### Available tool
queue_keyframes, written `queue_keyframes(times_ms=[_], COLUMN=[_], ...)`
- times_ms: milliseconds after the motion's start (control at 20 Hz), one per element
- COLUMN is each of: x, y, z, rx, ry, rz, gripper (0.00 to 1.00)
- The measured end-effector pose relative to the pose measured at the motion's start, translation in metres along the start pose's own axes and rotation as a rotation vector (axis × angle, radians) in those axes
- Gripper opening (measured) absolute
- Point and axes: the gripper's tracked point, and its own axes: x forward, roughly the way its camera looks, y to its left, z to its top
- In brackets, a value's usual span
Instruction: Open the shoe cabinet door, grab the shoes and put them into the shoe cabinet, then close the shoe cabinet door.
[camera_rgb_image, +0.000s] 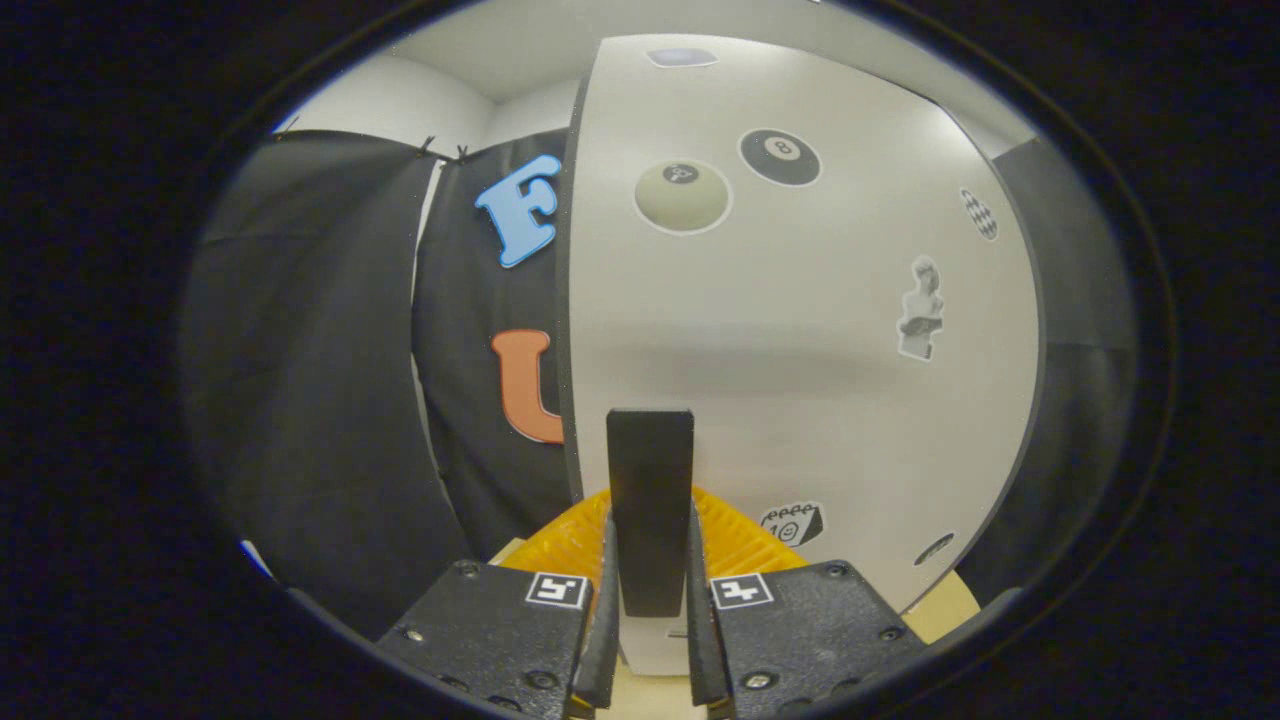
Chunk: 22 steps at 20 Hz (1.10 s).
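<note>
Fingers (608, 590) first: your gripper (650, 600) has both of them pressed against the black handle (650, 500) of the shoe cabinet door (800, 330), one on each side. Jaws narrow, clamped on that handle, no gap visible on either side of it. Each finger body carries a small black-and-white marker tile on top, sitting just left and right of the handle.

Handle is a flat black upright bar, standing off the door face, its lower end down between your fingers and its top end above them.

Just behind the fingers and the handle's base you have a ribbed orange piece (560, 540); can't tell what it is. Pale tan surface (945, 610) shows low down to the right of the gripper, past the door's lower edge.

Door itself is right ahead of you, a pale grey panel with a dark edge. Its left edge stands against the black cloth wall (330, 400). Can't tell from here whether the door is shut flush or swung out.

Stickers on the door face, low to high: a small cartoon sticker (792, 523) just right of the handle, a statue bust sticker (921, 308) further up to the right, a chequered one (979, 214) near the right edge, then a pale ball sticker (683, 196) and a black eight-ball sticker (780, 157) side by side near the top.

Beyond that: white walls above the black cloth.
</note>
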Motion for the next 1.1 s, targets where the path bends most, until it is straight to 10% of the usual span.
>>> queue_keyframes(times_ms=[500, 1100], x=[-0.032, -0.046], y=[-0.006, -0.025], z=[-0.003, -0.002], rx=[-0.042, -0.060], ry=[-0.008, -0.051], rz=[0.195, 0.203], gripper=[0.32, 0.31])
